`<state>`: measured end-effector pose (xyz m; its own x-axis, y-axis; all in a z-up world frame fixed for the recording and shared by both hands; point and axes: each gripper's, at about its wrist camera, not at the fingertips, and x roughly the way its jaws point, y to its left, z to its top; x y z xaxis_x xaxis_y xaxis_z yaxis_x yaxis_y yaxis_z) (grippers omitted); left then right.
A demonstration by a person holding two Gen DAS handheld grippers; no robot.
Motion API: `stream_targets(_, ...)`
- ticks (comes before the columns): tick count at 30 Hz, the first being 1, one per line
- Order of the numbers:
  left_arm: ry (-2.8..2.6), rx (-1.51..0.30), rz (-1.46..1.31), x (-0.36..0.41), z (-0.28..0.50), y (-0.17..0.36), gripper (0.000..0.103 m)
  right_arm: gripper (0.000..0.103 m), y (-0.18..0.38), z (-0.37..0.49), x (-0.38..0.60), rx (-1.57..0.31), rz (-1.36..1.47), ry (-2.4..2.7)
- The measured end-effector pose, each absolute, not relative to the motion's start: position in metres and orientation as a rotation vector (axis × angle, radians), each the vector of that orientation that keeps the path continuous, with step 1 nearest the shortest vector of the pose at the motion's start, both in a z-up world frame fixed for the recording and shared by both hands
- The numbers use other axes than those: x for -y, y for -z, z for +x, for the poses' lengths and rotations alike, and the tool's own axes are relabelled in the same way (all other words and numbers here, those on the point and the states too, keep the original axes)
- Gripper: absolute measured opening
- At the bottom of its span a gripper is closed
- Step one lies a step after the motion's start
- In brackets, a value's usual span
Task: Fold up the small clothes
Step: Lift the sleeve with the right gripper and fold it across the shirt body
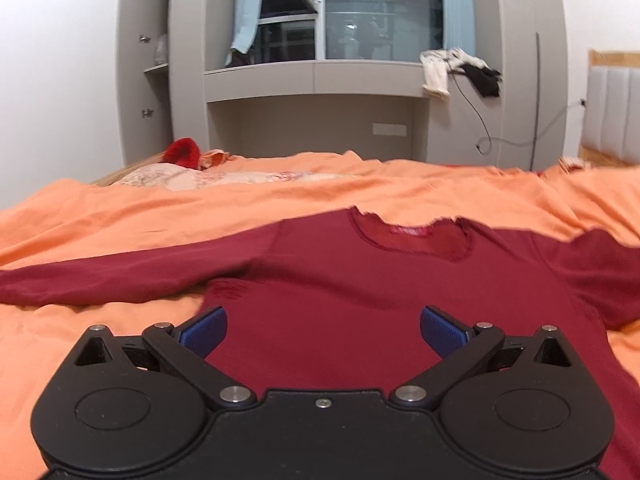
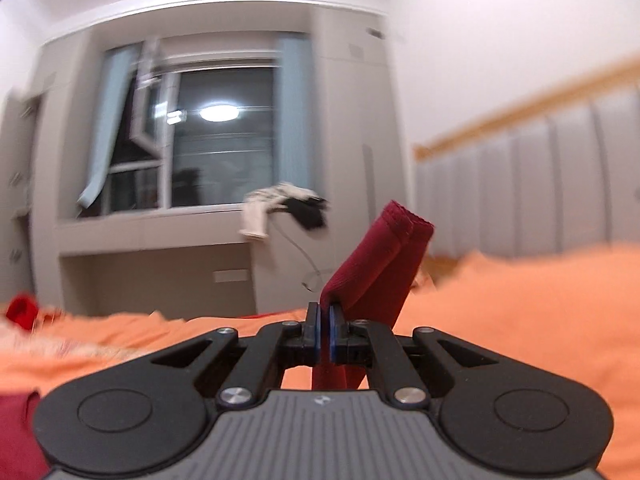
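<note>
A dark red long-sleeved shirt (image 1: 360, 280) lies flat, front up, on the orange bedsheet (image 1: 120, 208), collar away from me, its left sleeve stretched out to the left. My left gripper (image 1: 323, 330) is open and empty, its blue pads (image 1: 204, 330) hovering over the shirt's lower body. My right gripper (image 2: 325, 334) is shut on the shirt's right sleeve (image 2: 380, 256), near the cuff, and holds it lifted above the sheet; the cuff end sticks up past the fingers. Another part of the shirt (image 2: 16, 428) shows at the lower left of the right wrist view.
A grey window unit with a sill (image 1: 312, 76) stands behind the bed, with white and black clothes (image 1: 460, 68) and a cable hanging off it. A red item (image 1: 184, 152) and patterned cloth (image 1: 200, 178) lie at the bed's far left. A padded headboard (image 2: 540, 184) is to the right.
</note>
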<state>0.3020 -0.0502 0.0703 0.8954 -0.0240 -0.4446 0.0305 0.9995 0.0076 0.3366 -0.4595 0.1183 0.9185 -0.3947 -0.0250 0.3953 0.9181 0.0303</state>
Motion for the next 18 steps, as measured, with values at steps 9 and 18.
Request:
stream_targets(9,-0.034,-0.420,-0.132,-0.002,0.302,-0.089,0.102,0.004,-0.124,0.349,0.275,-0.013,-0.299,0.171)
stream_targets(18,-0.129,-0.435,-0.274,-0.052,0.311,-0.093,0.102,0.004,-0.059,0.359,0.106,-0.190,-0.545,-0.134)
